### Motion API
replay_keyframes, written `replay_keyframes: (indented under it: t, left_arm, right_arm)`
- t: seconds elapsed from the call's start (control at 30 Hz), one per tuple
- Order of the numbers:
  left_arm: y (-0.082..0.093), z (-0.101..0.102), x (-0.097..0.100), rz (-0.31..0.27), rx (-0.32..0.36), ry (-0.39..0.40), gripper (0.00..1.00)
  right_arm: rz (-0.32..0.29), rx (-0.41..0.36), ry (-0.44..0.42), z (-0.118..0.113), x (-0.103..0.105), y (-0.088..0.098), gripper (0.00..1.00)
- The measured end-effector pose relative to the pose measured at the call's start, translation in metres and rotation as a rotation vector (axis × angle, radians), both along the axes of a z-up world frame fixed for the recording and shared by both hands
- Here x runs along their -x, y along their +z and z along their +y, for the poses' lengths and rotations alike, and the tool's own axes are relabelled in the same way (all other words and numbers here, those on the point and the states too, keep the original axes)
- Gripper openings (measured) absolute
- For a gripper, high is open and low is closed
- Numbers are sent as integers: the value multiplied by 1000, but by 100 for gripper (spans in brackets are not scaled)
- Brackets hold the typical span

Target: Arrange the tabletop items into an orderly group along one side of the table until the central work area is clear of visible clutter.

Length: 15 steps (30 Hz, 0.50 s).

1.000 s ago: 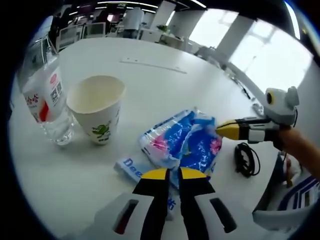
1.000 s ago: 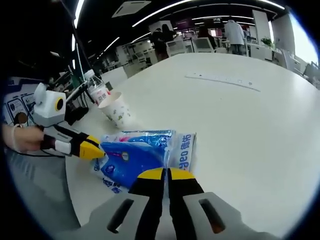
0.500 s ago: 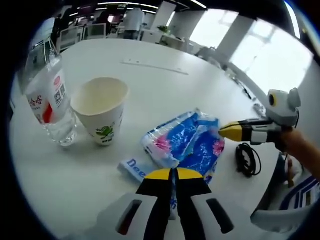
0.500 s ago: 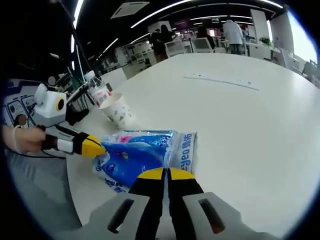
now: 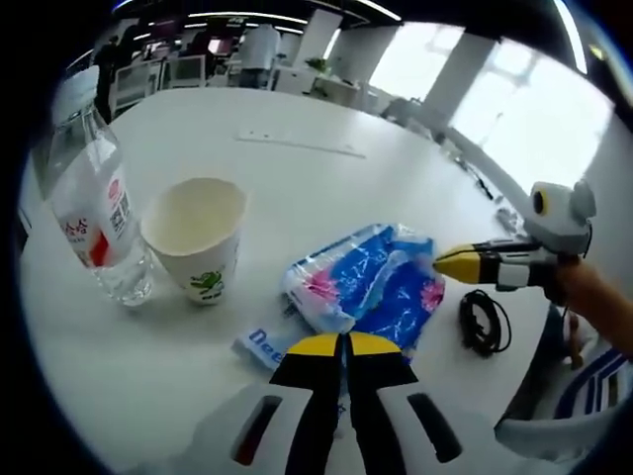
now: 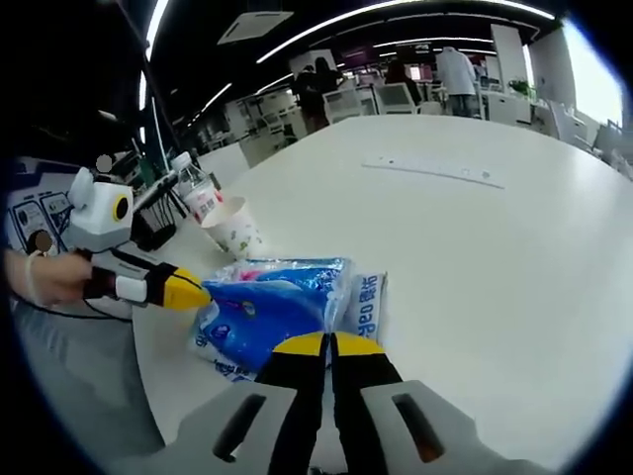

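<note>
Both your left gripper point(image 5: 345, 344) and right gripper point(image 6: 329, 343) are clenched with jaws together, each tip at an edge of the blue tissue packs point(image 5: 368, 282); whether they pinch the wrap, I cannot tell. Keep the packs flat and slide them left toward the paper cup point(image 5: 196, 237) and water bottle point(image 5: 91, 213). The table point(image 6: 475, 247) lies open beyond; mind the black cable point(image 5: 480, 319) near its edge.

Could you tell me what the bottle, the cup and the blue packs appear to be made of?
Bottle: clear plastic, see-through under a printed label. Cup: probably paper, matte white with a small green print. Blue packs: thin glossy plastic film, crinkled and catching highlights.
</note>
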<state>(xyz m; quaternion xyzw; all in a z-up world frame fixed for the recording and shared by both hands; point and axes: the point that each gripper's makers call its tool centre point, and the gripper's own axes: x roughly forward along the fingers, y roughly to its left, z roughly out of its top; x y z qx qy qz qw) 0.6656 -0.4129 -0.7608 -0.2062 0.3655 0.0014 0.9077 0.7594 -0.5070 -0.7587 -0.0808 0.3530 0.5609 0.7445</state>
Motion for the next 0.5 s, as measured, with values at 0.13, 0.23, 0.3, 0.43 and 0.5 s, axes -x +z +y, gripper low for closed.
replay_keyframes:
  t: [0.13,0.23,0.3,0.43,0.5]
  left_arm:
    - [9,-9,-5,-18,-2,-22,0]
    - [14,-16,-9,-28,-2,-45,0]
    - [16,-21,-11,-31,-4,-56,0]
    - [19,-32,-15,-38,-2,-85,0]
    - [21,-37,-17,-41,1,-98,0]
  right_arm:
    - [-9,-6,-28,-10,-3,7,0]
    - [-11,-3,-51,-19,-5,7,0]
    - [-16,-3,-66,-26,-6,9,0]
    - [-22,-6,-95,-39,-7,12,0]
    - [-25,-6,-106,-44,-8,13,0]
